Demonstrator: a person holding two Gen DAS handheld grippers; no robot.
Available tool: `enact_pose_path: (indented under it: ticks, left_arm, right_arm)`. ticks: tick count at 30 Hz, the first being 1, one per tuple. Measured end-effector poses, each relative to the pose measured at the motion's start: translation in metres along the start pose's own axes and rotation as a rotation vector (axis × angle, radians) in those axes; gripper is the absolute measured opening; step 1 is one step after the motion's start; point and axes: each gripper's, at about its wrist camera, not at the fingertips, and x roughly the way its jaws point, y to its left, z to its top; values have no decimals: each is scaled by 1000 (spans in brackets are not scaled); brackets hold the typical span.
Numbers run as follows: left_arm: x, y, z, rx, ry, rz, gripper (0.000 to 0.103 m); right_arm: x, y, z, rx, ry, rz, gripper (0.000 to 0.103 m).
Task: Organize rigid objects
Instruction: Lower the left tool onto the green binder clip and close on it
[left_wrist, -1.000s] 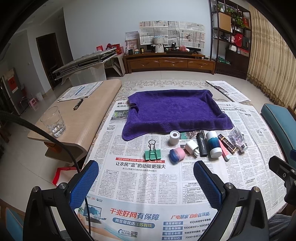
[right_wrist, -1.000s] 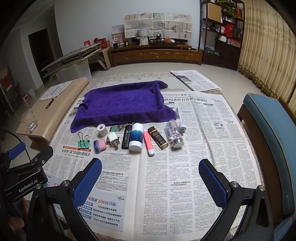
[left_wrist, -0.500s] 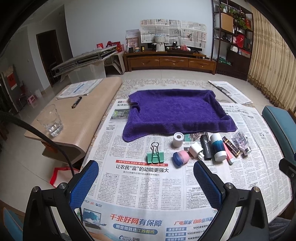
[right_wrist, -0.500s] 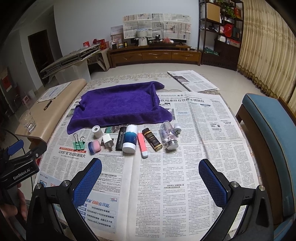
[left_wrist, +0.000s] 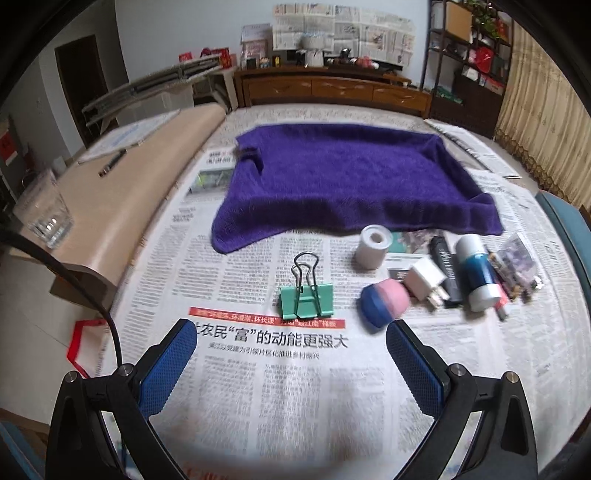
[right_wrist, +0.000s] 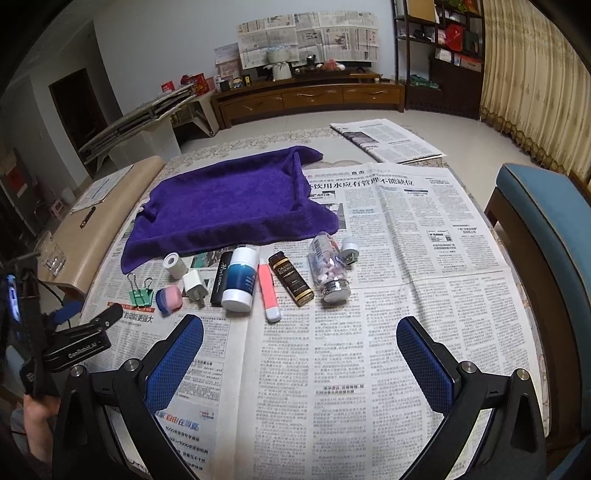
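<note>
A row of small objects lies on newspaper in front of a purple towel (left_wrist: 343, 181) (right_wrist: 229, 203): a green binder clip (left_wrist: 306, 299) (right_wrist: 140, 293), a pink-blue case (left_wrist: 384, 301) (right_wrist: 169, 298), a white tape roll (left_wrist: 372, 246), a white charger (left_wrist: 424, 278), a black tube (right_wrist: 221, 278), a white-blue bottle (right_wrist: 241, 278), a pink stick (right_wrist: 269, 291), a brown box (right_wrist: 291, 278) and a clear jar (right_wrist: 329, 269). My left gripper (left_wrist: 291, 345) is open, just short of the binder clip. My right gripper (right_wrist: 301, 341) is open, just short of the row.
A low wooden table (left_wrist: 122, 192) at the left holds a drinking glass (left_wrist: 46, 214) and a pen (left_wrist: 112, 167). A blue-cushioned seat (right_wrist: 546, 240) stands at the right. A folded newspaper (right_wrist: 384, 140) lies on the floor beyond the towel.
Both grippers have moved forward and lower toward the row of objects. The left one has closed in on the binder clip. Both stay open; no object has moved.
</note>
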Motion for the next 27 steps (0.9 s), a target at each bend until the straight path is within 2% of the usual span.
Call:
enact_pose_path:
  ticks: [4, 7, 10, 12, 16, 22, 24, 27]
  left_arm:
    - [27, -3, 2, 4, 25, 41, 101]
    - [41, -3, 2, -8, 36, 39, 99]
    - [51, -5, 2, -3, 43, 37, 90]
    - [57, -5, 2, -7, 44, 42, 80]
    - [60, 0, 3, -56, 30, -10, 73]
    - [60, -3, 5, -45, 3, -19, 53]
    - [58, -5, 5, -37, 0, -27, 39]
    - [58, -6, 6, -32, 4, -30, 39]
  right_arm:
    - [18, -6, 12, -24, 5, -22, 103]
    - [31, -9, 17, -25, 21, -13, 103]
    - [44, -15, 21, -12, 25, 10, 103]
    - [56, -18, 22, -3, 30, 22, 103]
    - [72, -26, 19, 12, 48, 35, 103]
    - [83, -42, 7, 26, 69, 31, 103]
    - [83, -48, 3, 28, 65, 23, 103]
    - [88, -58, 0, 37, 66, 12, 103]
